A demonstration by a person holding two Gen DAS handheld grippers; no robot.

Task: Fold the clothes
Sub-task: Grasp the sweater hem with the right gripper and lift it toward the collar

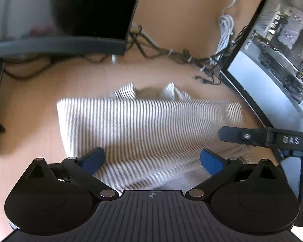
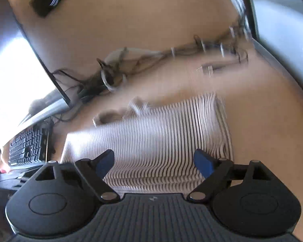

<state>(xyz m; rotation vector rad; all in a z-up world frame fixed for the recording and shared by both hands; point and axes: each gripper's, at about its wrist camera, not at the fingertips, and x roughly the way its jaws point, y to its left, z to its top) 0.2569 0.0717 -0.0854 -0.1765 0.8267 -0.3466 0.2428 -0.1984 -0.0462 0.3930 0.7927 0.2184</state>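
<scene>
A white garment with thin dark stripes (image 1: 151, 125) lies folded into a rough rectangle on the tan desk, two small fabric tips poking out at its far edge. My left gripper (image 1: 152, 159) hovers over its near side, blue-padded fingers wide apart and holding nothing. A black arm of the other gripper (image 1: 258, 137) reaches in from the right in the left wrist view. The right wrist view shows the same striped garment (image 2: 157, 133), blurred by motion. My right gripper (image 2: 154, 161) is open above its near edge, with nothing between the fingers.
A monitor (image 1: 86, 10) stands at the back left and a clear-sided computer case (image 1: 276, 46) at the right. Tangled cables (image 1: 171, 54) run along the back of the desk (image 1: 30, 111). A black keyboard (image 2: 26, 147) lies left of the garment in the right wrist view.
</scene>
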